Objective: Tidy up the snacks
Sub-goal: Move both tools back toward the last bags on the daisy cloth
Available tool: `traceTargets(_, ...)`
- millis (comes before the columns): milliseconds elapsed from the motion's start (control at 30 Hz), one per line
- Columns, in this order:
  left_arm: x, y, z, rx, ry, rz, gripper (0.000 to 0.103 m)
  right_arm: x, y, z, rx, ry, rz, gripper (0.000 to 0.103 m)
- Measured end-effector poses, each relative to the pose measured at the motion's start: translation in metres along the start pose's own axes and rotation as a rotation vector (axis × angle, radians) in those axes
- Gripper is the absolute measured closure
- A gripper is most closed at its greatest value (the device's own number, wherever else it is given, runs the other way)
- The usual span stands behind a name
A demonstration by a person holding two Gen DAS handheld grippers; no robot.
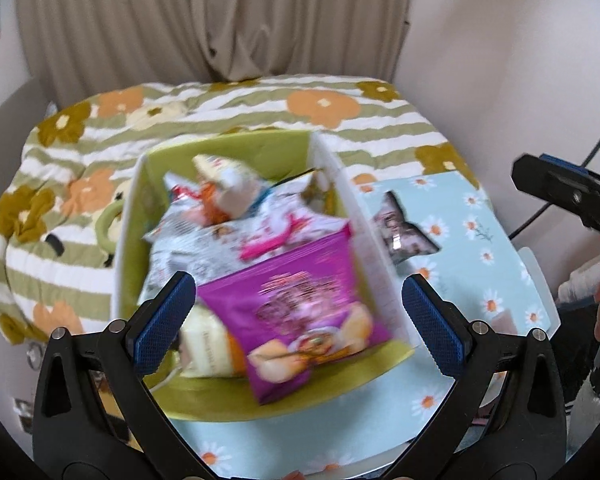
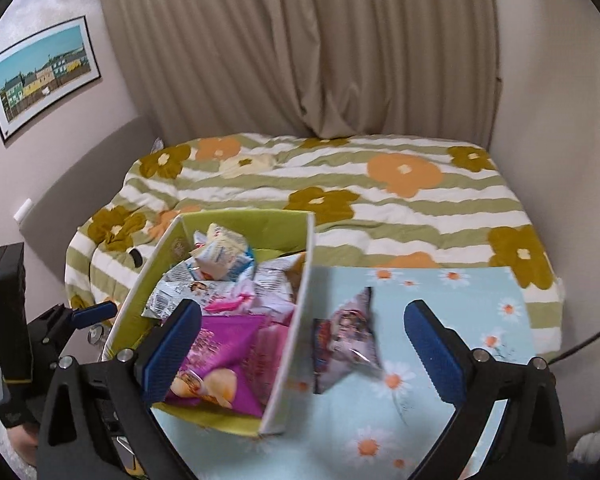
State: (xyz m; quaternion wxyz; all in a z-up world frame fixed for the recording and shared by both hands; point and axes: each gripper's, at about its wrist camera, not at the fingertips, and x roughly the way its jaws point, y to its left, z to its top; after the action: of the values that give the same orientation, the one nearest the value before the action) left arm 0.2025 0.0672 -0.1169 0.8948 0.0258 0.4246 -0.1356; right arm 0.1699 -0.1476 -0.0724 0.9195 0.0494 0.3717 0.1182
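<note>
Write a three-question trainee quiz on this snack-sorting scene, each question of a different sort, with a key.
1. True or false: the purple snack bag lies inside the green-lined box.
2. Multiple choice: the lone snack packet outside the box rests on A) the striped bedspread, B) the daisy-print tablecloth, C) the floor.
3. Fill in: both the left gripper and the right gripper are ____ and hold nothing.

Key: 1 true; 2 B; 3 open.

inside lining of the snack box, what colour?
Lime green; the box shows its lining best in the right wrist view, on the far wall above the snack packets.
</note>
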Motion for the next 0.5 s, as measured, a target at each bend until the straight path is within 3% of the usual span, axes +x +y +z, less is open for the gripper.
traceTargets(233,0.004,-0.065,0.015,0.020,-0.013,-0.014,0.001,-0.037,-0.046,-0.015,-0.025,-0.014,-0.035,0.002)
traceTargets(500,0.031,-0.134,0.012,0.028,0.034,-0.003,0.001,-0.049,-0.114,-0.044,-0.030,0.059,-0.047,0.002)
